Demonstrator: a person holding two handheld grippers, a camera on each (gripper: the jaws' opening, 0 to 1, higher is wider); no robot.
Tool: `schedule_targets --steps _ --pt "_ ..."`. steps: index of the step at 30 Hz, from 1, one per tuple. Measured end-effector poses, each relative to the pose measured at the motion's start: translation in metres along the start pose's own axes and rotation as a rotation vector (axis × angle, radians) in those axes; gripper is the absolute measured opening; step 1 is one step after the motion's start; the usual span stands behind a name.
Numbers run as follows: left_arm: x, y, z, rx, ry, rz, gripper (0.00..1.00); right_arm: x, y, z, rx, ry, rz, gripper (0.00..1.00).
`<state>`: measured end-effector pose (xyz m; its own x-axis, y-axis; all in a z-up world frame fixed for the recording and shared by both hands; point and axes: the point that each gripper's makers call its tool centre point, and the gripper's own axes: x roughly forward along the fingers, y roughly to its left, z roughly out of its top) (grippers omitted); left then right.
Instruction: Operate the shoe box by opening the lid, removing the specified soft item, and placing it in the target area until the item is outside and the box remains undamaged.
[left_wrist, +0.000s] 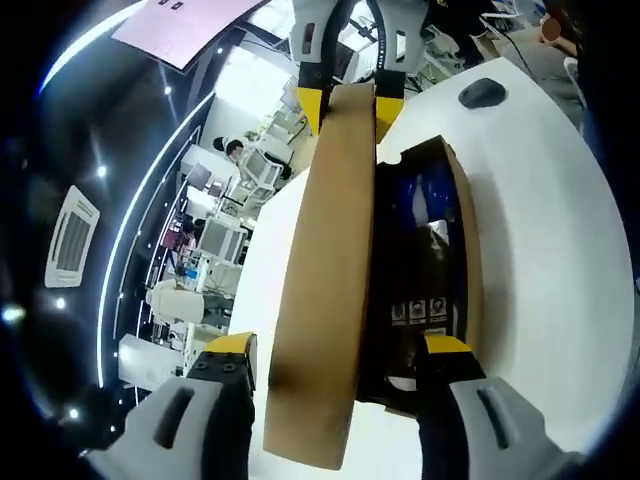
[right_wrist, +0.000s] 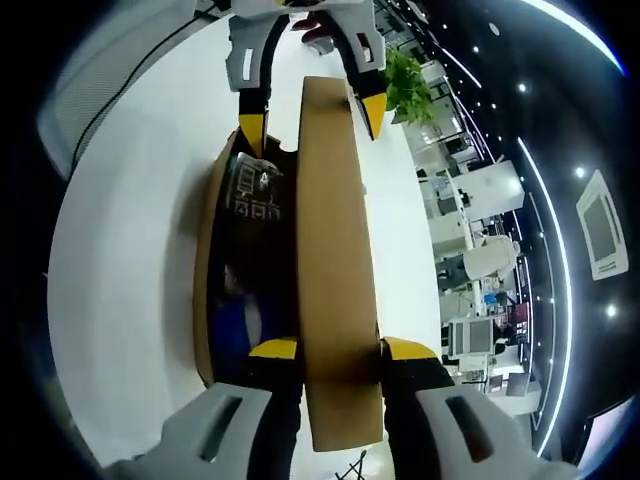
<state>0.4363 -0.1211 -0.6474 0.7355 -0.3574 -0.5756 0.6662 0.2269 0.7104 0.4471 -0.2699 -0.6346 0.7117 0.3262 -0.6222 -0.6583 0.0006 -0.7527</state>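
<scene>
Lengthwise, lid (left_wrist: 325, 290) spans left gripper (left_wrist: 335, 350), right gripper (right_wrist: 335, 352)

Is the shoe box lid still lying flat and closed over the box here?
No. In the left gripper view the cardboard lid stands raised on edge, exposing the dark inside of the shoe box.

Left gripper (left_wrist: 340, 352): jaws spread wide, yellow tips either side of the near end of the lid (left_wrist: 330, 280), with clear gaps, not clamped. Right gripper (right_wrist: 338, 352): jaws closed in on the opposite end of the lid, yellow tips touching both faces, gripping it. The two grippers face each other along the lid's length, each visible at the far end of the other's view.
</scene>
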Motion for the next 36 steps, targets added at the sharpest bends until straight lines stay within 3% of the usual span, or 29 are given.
schedule_targets --steps 7,14,15,16,18,22,27,31,36 --pt "-0.006 -0.001 0.005 -0.136 -0.06 -0.039 0.75 0.001 0.001 0.0 0.001 0.006 0.009 0.28" --pt "-0.02 -0.007 0.014 -0.195 -0.098 -0.075 0.75 0.0 -0.001 0.0 0.018 0.003 0.024 0.28" --pt "-0.022 -0.006 0.014 -0.175 -0.093 -0.065 0.73 0.0 -0.001 0.0 0.018 0.002 0.025 0.28" --pt "-0.026 -0.007 0.017 -0.144 -0.094 -0.06 0.73 0.0 -0.001 0.0 0.014 0.003 0.024 0.28" --pt "-0.031 -0.012 0.025 -0.213 -0.111 -0.091 0.75 0.0 0.0 0.001 0.007 0.002 0.025 0.28" --pt "-0.042 -0.014 0.037 -0.223 -0.121 -0.1 0.78 0.0 0.0 0.001 0.012 -0.008 0.031 0.28" --pt "-0.061 -0.021 0.056 -0.345 -0.156 -0.148 0.79 -0.001 -0.002 0.0 0.04 -0.033 0.048 0.28" --pt "-0.068 -0.023 0.059 -0.409 -0.134 -0.142 0.79 -0.002 0.0 0.0 0.049 -0.053 0.068 0.28" --pt "-0.074 -0.032 0.061 -0.413 -0.099 -0.143 0.78 -0.003 0.001 0.0 0.053 -0.073 0.08 0.28"
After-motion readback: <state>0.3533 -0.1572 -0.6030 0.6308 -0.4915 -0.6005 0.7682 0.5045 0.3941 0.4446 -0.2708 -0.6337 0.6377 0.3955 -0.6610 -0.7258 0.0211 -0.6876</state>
